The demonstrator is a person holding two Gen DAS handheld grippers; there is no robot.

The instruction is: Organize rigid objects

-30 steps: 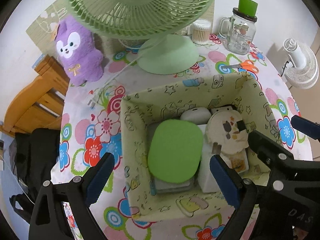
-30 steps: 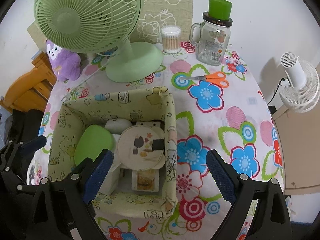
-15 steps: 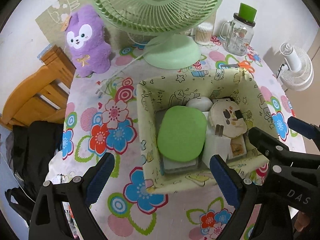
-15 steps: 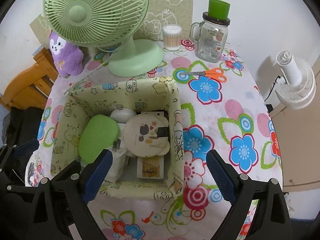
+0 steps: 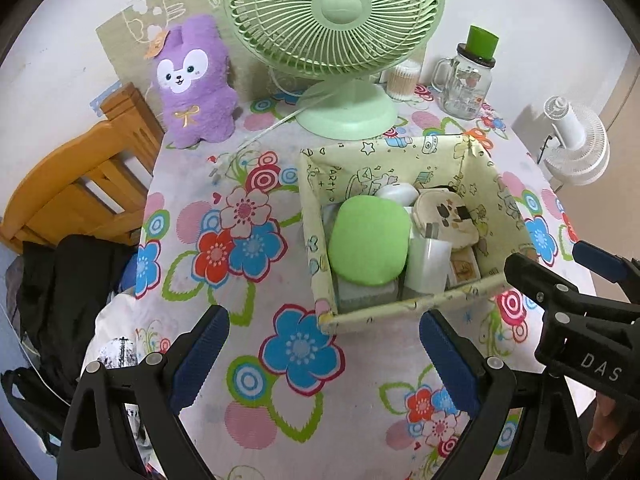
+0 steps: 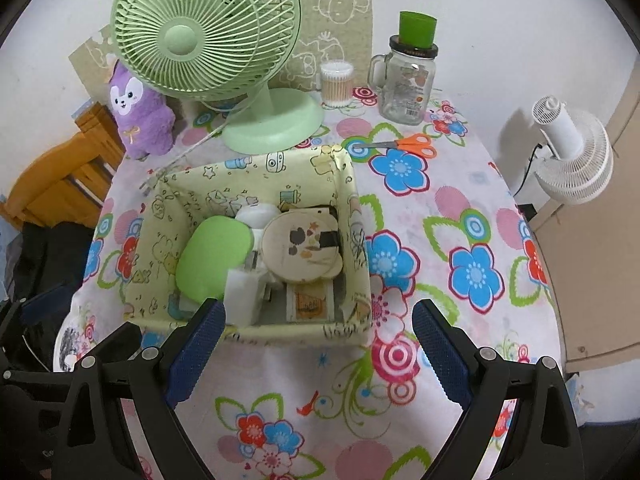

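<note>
Right wrist view: pale-yellow cartoon-print storage box (image 6: 256,168) packed full.

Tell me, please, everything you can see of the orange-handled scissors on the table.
The scissors lie flat on the flowered tablecloth, closed, with orange plastic loop handles pointing right and grey metal blades pointing left in the right wrist view. They rest just beyond the far right corner of the yellow fabric box, in front of the glass mug jar. Nothing appears to touch them but the cloth; both grippers are well away.
</note>
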